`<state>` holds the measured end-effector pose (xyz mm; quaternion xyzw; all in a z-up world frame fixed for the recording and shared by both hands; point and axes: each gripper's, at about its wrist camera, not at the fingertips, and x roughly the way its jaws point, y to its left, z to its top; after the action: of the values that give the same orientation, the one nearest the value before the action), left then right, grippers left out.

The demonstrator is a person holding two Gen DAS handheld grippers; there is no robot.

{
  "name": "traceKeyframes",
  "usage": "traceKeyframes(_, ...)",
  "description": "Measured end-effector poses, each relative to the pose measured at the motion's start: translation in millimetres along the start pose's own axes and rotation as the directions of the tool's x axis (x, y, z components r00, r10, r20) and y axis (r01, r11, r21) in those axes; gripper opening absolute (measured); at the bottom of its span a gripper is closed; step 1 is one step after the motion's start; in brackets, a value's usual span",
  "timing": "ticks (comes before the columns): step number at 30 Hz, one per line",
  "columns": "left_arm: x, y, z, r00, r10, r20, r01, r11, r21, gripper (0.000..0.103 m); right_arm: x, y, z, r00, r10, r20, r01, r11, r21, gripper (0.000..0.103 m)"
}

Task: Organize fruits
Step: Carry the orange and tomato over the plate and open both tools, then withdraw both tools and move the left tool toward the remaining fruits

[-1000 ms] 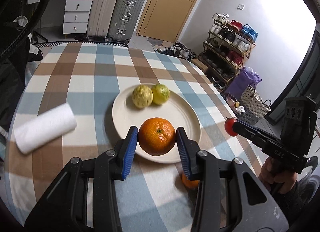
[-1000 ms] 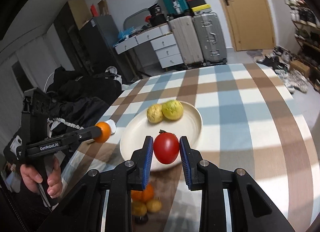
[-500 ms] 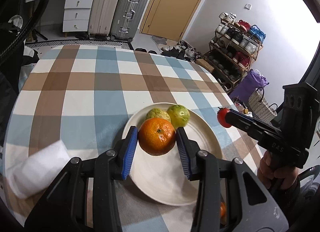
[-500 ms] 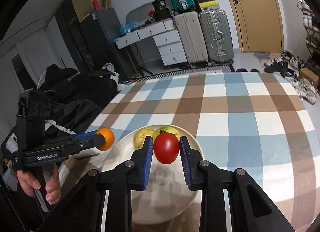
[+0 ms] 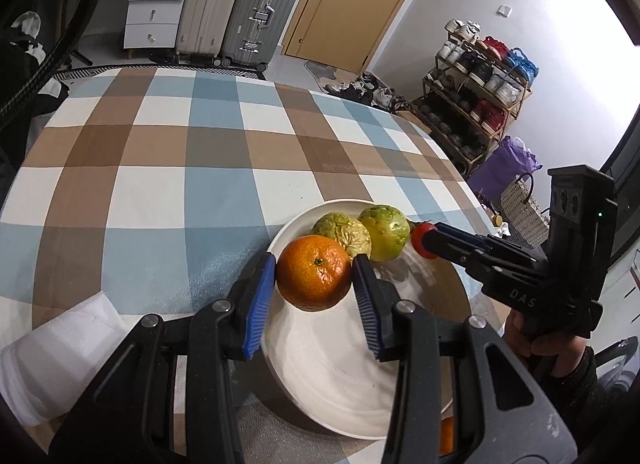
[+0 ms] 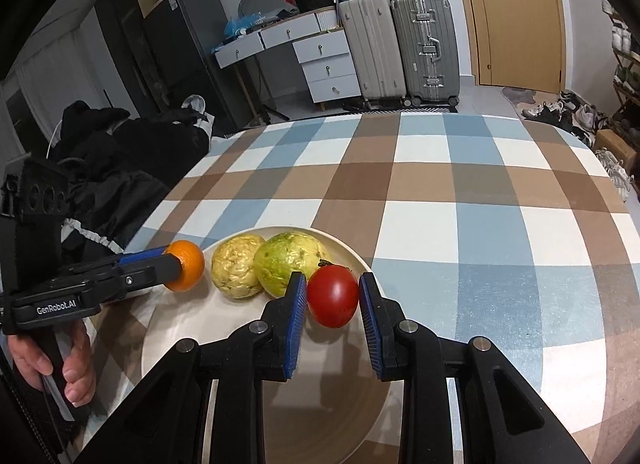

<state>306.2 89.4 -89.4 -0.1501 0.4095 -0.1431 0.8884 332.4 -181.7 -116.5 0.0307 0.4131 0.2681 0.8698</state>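
Note:
My left gripper (image 5: 314,278) is shut on an orange (image 5: 314,278), held over the left part of a cream plate (image 5: 320,360). Two yellow-green fruits (image 5: 382,231) lie at the plate's far side, just beyond the orange. My right gripper (image 6: 333,300) is shut on a red tomato (image 6: 333,296) over the plate's (image 6: 192,328) right part, beside the greener fruit (image 6: 290,262); a paler wrinkled fruit (image 6: 236,270) lies to its left. Each gripper shows in the other's view: the tomato (image 5: 423,239) at the right, the orange (image 6: 185,270) at the left.
A checked cloth (image 5: 200,152) covers the round table. A white paper roll (image 5: 52,356) lies near the front left edge. Another orange (image 5: 446,434) peeks out below the plate's near rim. Suitcases (image 5: 240,4), drawers and a shoe rack (image 5: 476,76) stand beyond the table.
Both grippers have come lower and further in over the plate, each still holding its fruit. The orange and the tomato now sit close to the two green fruits.

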Motion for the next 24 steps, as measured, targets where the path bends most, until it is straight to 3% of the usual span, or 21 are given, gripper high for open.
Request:
traceKeyframes(14,7,-1,1,1.0,-0.02,0.011,0.02,1.0,-0.011,0.039,1,0,0,0.999,-0.027,0.03,0.026,1.0,0.012,0.031)
traceKeyframes(16,4,-4,1,1.0,-0.005,0.019,0.005,1.0,-0.005,0.046,-6,-1,0,0.999,-0.027,0.046,0.026,0.999,0.023,0.037)
traceKeyframes(19,-5,-5,1,0.999,-0.002,0.038,0.002,1.0,-0.013,0.049,-26,-3,-1,0.996,-0.026,0.09,0.023,0.999,0.042,0.049)
traceKeyframes(23,-19,-9,-3,0.999,0.015,0.05,-0.014,1.0,-0.023,0.053,-55,2,-6,0.99,-0.036,0.133,0.031,0.999,0.036,0.057)
traceKeyframes(24,-24,-10,-6,0.998,0.024,0.053,-0.023,0.999,-0.024,0.056,-62,3,-8,0.989,-0.04,0.145,0.035,0.999,0.036,0.063)
